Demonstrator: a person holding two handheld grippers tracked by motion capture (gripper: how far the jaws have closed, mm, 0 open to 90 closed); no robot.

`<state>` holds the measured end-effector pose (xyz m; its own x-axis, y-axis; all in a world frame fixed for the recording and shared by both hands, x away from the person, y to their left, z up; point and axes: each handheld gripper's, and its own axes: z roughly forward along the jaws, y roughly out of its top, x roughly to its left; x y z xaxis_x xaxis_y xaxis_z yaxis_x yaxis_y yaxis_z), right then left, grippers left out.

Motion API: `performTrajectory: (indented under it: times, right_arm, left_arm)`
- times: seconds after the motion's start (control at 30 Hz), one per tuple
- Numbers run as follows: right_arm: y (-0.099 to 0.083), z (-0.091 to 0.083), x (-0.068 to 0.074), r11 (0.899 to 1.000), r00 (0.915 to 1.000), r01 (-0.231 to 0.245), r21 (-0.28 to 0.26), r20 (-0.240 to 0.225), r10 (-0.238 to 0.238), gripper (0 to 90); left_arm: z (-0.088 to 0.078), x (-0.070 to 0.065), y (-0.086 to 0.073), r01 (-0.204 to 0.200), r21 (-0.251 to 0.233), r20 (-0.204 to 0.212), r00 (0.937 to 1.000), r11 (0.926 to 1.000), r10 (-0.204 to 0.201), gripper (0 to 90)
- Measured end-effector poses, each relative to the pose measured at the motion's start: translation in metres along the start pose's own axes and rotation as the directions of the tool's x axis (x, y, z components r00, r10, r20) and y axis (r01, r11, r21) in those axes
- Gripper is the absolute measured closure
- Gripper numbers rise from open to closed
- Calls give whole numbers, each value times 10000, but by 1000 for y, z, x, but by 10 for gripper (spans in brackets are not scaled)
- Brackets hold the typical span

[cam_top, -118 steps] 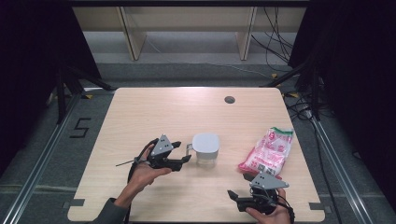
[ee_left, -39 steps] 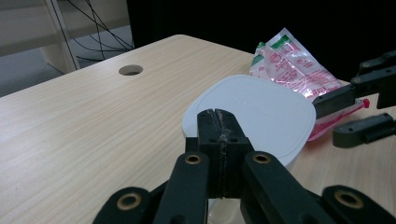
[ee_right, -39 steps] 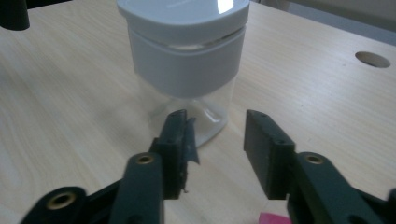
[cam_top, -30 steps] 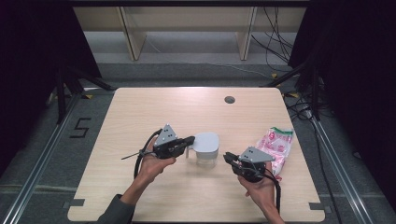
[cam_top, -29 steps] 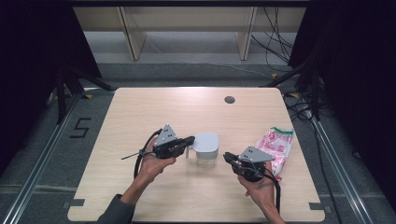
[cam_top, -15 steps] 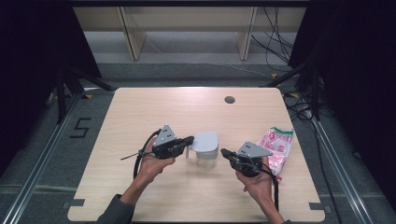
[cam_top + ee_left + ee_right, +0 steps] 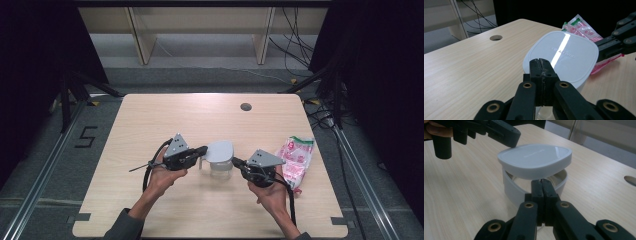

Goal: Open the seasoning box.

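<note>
Your left gripper, clenched, grips the white lid's rim, lifting it tilted above the container. Your right gripper, clenched empty, touches the container mid-table.

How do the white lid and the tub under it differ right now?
The lid is lifted and tilted; the tub sits flat on the table. The lid is a smooth closed cap with faint lettering on top; the tub is open and hollow, its inside showing under the raised edge. The left tool touches the lid's far edge; the right tool is at the tub's rim. Both are white and rounded.
</note>
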<state>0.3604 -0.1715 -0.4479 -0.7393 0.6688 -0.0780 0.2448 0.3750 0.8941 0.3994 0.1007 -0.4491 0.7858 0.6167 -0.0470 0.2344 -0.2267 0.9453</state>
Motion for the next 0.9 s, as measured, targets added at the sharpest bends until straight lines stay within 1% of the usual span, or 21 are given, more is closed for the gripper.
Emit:
performTrajectory:
  times: [0.03, 0.07, 0.1, 0.13, 0.17, 0.2, 0.23, 0.27, 0.3, 0.33, 0.37, 0.43, 0.5, 0.53, 0.57, 0.6, 0.63, 0.7, 0.73, 0.8, 0.9]
  right_arm:
    - [2, -1, 1, 9999, 9999, -119, 98, -110, 120, 900]
    - [4, -1, 2, 10000, 10000, -44, 84, -68, 45, 900]
    - [5, 1, 2, 9998, 9999, 115, -190, 71, -114, 900]
    - [6, 1, 2, 9997, 9998, 207, -111, 76, -206, 900]
    - [7, 1, 1, 9994, 9995, 327, -103, 30, -327, 900]
    - [7, 2, 2, 9994, 9995, 305, -146, 41, -304, 900]
    - [8, 2, 2, 9996, 9997, 206, -207, 101, -204, 900]
    - [9, 2, 2, 9996, 9998, 182, -193, 37, -181, 900]
    - [10, 2, 3, 9998, 9998, 177, -111, 3, -177, 900]
    - [10, 4, 4, 9994, 9997, 256, -244, 69, -255, 900]
    - [11, 4, 4, 9996, 9997, 250, -150, 11, -250, 900]
    - [12, 6, 5, 9993, 9995, 327, -186, 4, -327, 900]
    - [15, 8, 5, 9974, 9980, 632, -349, 78, -629, 900]
    - [15, 8, 4, 9967, 9971, 767, -268, 45, -766, 900]
    - [15, 9, 7, 9993, 9995, 301, -219, -41, -302, 900]
    - [16, 10, 6, 9989, 9993, 376, -284, -33, -377, 900]
    - [16, 9, 7, 9996, 9996, 239, -127, -118, -241, 900]
    - [16, 10, 7, 9995, 9995, 275, -142, -130, -276, 900]
    - [16, 10, 7, 9995, 9995, 270, -186, -134, -272, 900]
    - [17, 11, 7, 9991, 9991, 369, -212, -221, -374, 900]
    - [17, 12, 9, 9992, 9991, 358, -190, -233, -362, 900]
  left_arm:
    - [0, 0, 0, -7, 14, -52, 10000, 10000, 7, 885]
    - [-1, 1, -1, -99, 14, -73, 9999, 9999, 99, 881]
    - [-1, 2, -1, -96, 30, -111, 9999, 9999, 97, 873]
    - [-2, 2, -1, -111, 39, -178, 9998, 9999, 112, 866]
    - [-3, 4, -1, -202, 3, -103, 9997, 9998, 202, 855]
    - [-4, 4, -1, -92, 25, -236, 9997, 10000, 92, 848]
    - [-5, 4, -2, -41, -18, -212, 9998, 10000, 40, 839]
    - [-6, 5, -3, -42, -45, -174, 9998, 10000, 41, 827]
    - [-8, 5, -4, 87, -37, -200, 9998, 10000, -88, 813]
    - [-10, 5, -6, 61, -59, -183, 9998, 10000, -62, 800]
    - [-13, 6, -7, 141, -42, -231, 9996, 9999, -142, 775]
    - [-17, 7, -10, 284, -80, -133, 9995, 9996, -285, 745]
    - [-23, 8, -13, 279, -58, -52, 9996, 9996, -279, 672]
    - [-26, 8, -15, 156, 61, -101, 9998, 9999, -155, 645]
    - [-27, 8, -16, 89, 75, -151, 9998, 9999, -88, 593]
    - [-29, 8, -18, 82, 142, -179, 9998, 9999, -80, 572]
    - [-30, 8, -20, -11, 175, -144, 9999, 9998, 14, 542]
    - [-33, 7, -26, 220, 352, -118, 9997, 9991, -216, 466]
    - [-34, 7, -28, 226, 315, -66, 9997, 9992, -224, 446]
    - [-38, 7, -32, 183, 404, -235, 9996, 9990, -174, 425]
    - [-42, 6, -37, 252, 432, -222, 9995, 9987, -243, 392]
